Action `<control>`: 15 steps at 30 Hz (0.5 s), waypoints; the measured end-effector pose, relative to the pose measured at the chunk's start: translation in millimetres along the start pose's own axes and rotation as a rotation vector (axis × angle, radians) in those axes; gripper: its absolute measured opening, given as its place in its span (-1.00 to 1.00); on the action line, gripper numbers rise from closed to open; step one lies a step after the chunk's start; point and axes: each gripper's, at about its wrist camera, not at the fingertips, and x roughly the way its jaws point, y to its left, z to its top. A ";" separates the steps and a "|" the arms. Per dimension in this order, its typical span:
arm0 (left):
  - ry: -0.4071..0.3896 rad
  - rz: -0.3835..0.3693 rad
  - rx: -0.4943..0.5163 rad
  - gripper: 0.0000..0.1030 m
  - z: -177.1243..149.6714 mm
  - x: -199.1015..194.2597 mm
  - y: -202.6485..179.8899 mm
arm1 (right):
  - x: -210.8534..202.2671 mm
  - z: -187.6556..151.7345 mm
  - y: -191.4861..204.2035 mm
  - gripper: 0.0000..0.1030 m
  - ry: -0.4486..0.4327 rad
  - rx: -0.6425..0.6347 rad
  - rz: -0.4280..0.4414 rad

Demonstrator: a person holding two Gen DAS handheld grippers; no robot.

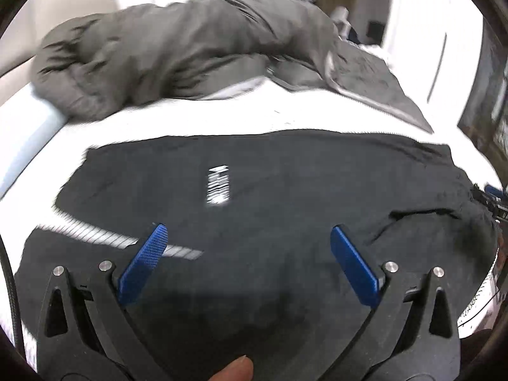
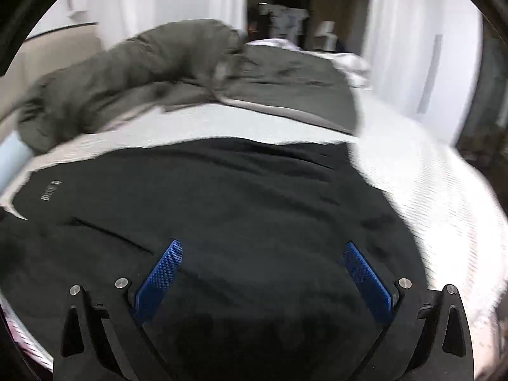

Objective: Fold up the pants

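Observation:
Black pants (image 1: 270, 197) with a small white printed logo (image 1: 219, 184) lie spread across a white bed (image 1: 222, 117). The same pants (image 2: 222, 209) fill the lower half of the right wrist view, the logo (image 2: 50, 194) at their left. My left gripper (image 1: 247, 238) hovers just over the cloth, open, its blue pads (image 1: 143, 266) wide apart with nothing between them. My right gripper (image 2: 262, 252) is open too, above the pants toward their right part, and holds nothing. A fingertip (image 1: 235, 370) shows at the bottom of the left wrist view. Both views are motion-blurred.
A rumpled grey duvet (image 1: 177, 47) is heaped across the far side of the bed, also seen as the duvet (image 2: 177, 66) in the right view. White sheet (image 2: 444, 197) lies bare to the right of the pants. White curtains (image 2: 409, 31) and a dark doorway (image 2: 285, 3) stand behind.

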 end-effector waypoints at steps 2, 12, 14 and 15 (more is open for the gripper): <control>0.045 -0.023 0.036 0.98 16.5 28.1 -22.9 | 21.7 14.0 18.2 1.00 0.032 -0.026 0.037; 0.283 -0.036 0.227 0.99 28.9 140.8 -91.4 | 141.1 40.1 76.8 1.00 0.236 -0.275 -0.052; 0.292 -0.036 0.194 0.99 28.5 144.5 -78.0 | 150.1 36.4 63.1 1.00 0.261 -0.280 -0.076; 0.291 -0.018 0.176 0.99 29.2 144.6 -69.1 | 150.3 36.1 46.7 1.00 0.264 -0.249 -0.082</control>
